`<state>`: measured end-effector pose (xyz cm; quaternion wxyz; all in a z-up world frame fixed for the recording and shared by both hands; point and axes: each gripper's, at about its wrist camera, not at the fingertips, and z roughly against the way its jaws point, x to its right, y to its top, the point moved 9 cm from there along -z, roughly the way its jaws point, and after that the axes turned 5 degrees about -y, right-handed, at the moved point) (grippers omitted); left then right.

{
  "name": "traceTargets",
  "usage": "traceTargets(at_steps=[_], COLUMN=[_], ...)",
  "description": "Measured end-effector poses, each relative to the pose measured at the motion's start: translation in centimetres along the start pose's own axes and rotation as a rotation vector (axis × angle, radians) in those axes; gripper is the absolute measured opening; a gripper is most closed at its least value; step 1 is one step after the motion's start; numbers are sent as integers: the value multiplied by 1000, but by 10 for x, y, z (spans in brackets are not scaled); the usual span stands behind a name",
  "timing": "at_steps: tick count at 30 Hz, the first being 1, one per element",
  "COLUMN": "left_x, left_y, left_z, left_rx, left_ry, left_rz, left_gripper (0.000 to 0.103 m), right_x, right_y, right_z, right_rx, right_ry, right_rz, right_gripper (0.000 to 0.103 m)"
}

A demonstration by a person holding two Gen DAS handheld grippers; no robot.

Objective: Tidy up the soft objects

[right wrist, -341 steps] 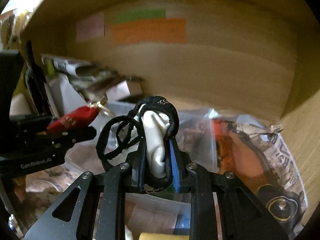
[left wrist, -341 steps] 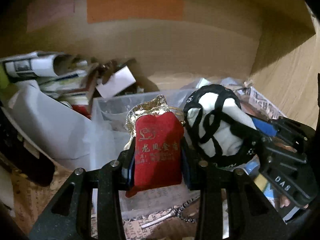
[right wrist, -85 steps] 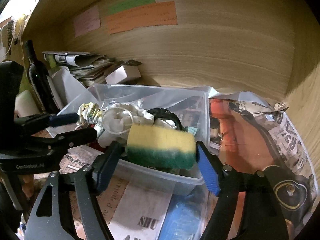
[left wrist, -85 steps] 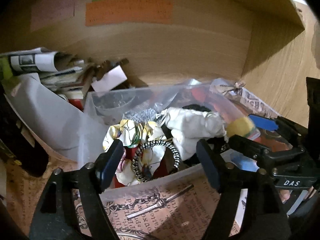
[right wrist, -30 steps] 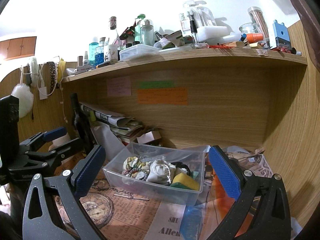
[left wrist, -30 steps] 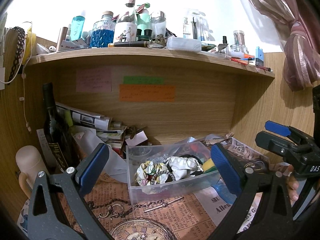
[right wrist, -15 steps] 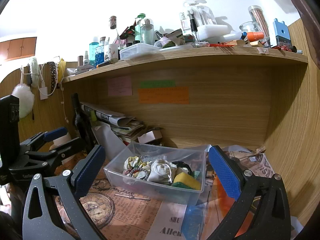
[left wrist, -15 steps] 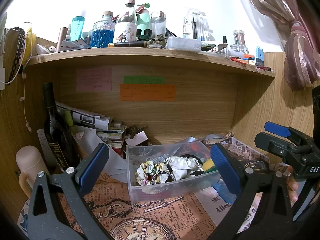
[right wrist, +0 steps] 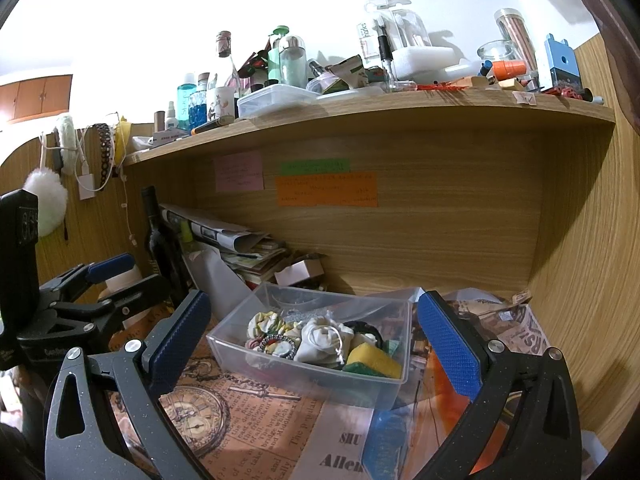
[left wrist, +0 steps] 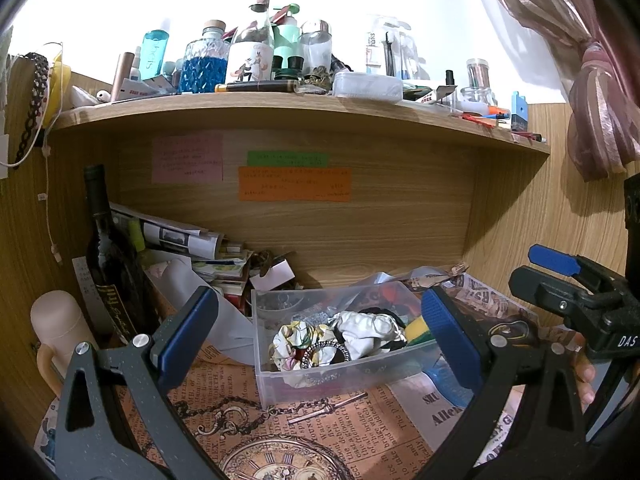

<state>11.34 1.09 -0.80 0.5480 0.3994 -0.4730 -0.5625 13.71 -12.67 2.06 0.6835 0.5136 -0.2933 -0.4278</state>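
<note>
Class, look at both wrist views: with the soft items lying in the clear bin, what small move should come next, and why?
Probably none beyond pulling both away. The left gripper and right gripper are open and empty, back from the clear bin. The sponge, white pouch and floral scrunchie already lie inside, and no loose soft item shows on the desk.

Clear bin [right wrist: 390, 384] — sponge [right wrist: 374, 358], white pouch [right wrist: 326, 342], scrunchie [right wrist: 266, 326] inside.
</note>
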Motion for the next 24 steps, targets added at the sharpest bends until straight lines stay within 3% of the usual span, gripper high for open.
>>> traceTargets(at_steps=[24], left_x=[4], left_y=[-1], left_z=[-4], left_rx=[-17], left_ry=[-21], left_rz=[-2], left_gripper=[103], right_x=[-3], right_y=[-8], right_z=[-5], right_rx=[-18], right_ry=[1], right_rz=[-9], right_gripper=[103])
